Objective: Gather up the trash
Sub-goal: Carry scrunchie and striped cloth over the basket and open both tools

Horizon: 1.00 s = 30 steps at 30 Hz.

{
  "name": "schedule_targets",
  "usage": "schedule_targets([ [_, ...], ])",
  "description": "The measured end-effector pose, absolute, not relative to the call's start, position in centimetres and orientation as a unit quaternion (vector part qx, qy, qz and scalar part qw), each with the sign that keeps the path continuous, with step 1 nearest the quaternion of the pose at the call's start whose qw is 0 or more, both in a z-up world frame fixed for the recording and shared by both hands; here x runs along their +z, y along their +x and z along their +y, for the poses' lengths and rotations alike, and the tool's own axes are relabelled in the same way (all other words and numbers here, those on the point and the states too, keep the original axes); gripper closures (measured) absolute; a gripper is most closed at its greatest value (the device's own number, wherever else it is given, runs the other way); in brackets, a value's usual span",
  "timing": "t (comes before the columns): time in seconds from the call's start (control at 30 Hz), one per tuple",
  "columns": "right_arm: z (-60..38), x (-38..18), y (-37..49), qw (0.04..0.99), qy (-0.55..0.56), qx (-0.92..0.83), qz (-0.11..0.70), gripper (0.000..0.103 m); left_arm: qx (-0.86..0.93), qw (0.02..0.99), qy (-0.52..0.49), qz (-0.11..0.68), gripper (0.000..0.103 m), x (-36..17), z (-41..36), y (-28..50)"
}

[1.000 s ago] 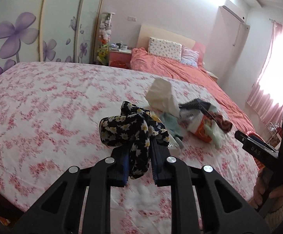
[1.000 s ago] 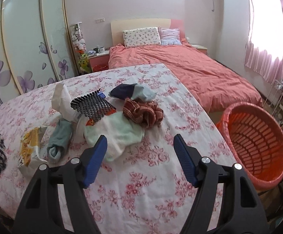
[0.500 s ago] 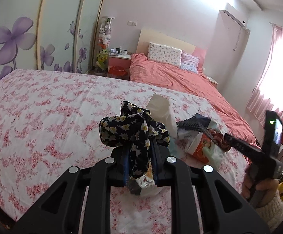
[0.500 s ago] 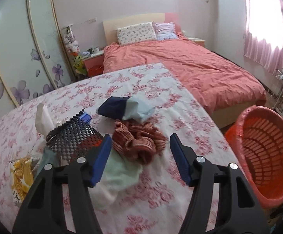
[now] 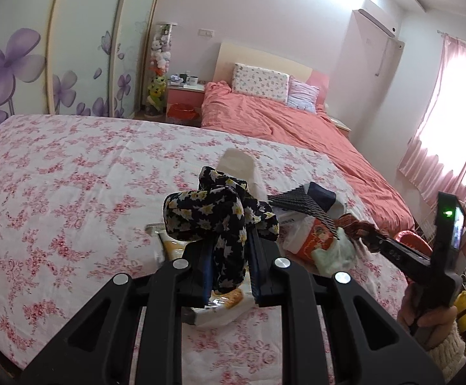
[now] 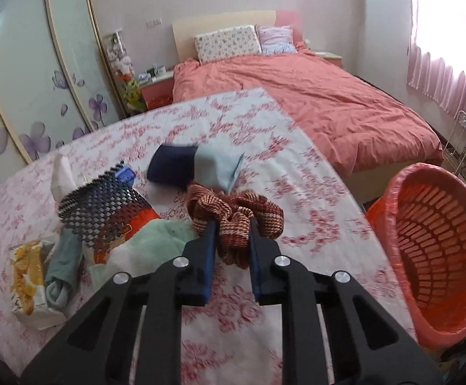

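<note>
My left gripper (image 5: 229, 256) is clamping a black flowered cloth (image 5: 215, 211) above the floral bedspread (image 6: 297, 173). My right gripper (image 6: 231, 240), jaws just closing, is pinching a brown knitted cloth (image 6: 236, 211) in the pile, near the orange basket (image 6: 441, 250).

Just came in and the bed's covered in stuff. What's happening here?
A person is clearing a pile off the flowered bedspread with two handheld grippers. The left gripper is clamped on a black daisy-print cloth. The right gripper has just been closing onto a rust knitted cloth. An orange basket waits alongside.
</note>
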State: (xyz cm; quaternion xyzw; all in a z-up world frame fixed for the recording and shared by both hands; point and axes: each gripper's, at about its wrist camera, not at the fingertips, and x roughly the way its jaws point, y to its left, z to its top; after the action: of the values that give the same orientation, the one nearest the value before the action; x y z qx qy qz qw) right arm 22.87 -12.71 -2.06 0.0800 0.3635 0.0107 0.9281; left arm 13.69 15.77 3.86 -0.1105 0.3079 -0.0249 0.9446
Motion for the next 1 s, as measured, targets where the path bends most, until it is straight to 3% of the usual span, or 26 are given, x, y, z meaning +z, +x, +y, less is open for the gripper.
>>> schedule_targets([
  [0.63,-22.5,4.2,11.8,0.962,0.107,-0.084,0.237,0.085,-0.127,0.938,-0.088,0.309,0.085,4.4,6.4,13.9],
  [1.0,-28.3,4.4,8.7,0.96,0.113,-0.169,0.192,0.085,-0.224,0.923,-0.068,0.306,0.085,4.8,-2.7,14.3],
])
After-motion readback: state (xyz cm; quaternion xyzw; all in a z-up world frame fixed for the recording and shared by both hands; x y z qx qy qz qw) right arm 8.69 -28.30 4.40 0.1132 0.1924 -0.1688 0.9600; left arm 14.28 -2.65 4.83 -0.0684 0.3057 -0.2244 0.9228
